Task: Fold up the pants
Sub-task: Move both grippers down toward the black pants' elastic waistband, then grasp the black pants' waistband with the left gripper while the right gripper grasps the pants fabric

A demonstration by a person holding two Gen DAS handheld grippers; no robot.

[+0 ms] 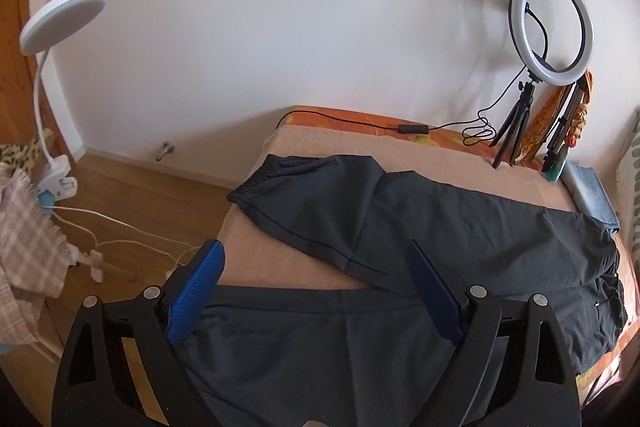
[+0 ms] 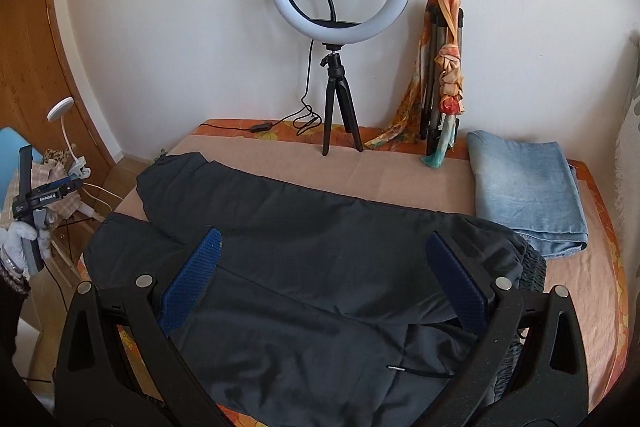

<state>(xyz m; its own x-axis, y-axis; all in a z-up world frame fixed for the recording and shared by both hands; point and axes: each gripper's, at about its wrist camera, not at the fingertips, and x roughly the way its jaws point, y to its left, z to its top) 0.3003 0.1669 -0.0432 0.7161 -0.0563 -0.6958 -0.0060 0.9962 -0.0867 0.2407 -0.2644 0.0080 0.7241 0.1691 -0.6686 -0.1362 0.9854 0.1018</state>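
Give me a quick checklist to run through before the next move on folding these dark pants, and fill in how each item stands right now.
1. Left gripper open, nothing pinched: ok.
2. Right gripper open, nothing pinched: ok.
3. Dark pants spread on the bed: ok, both legs lie toward the left.
4. Legs lined up for a fold: not ok, they splay apart with the bed cover showing between them in the left wrist view.
5. Drawstring tucked away: not ok, its tip lies loose on the fabric.
6. Folded jeans clear of the pants: cannot tell, they sit right beside the waistband.
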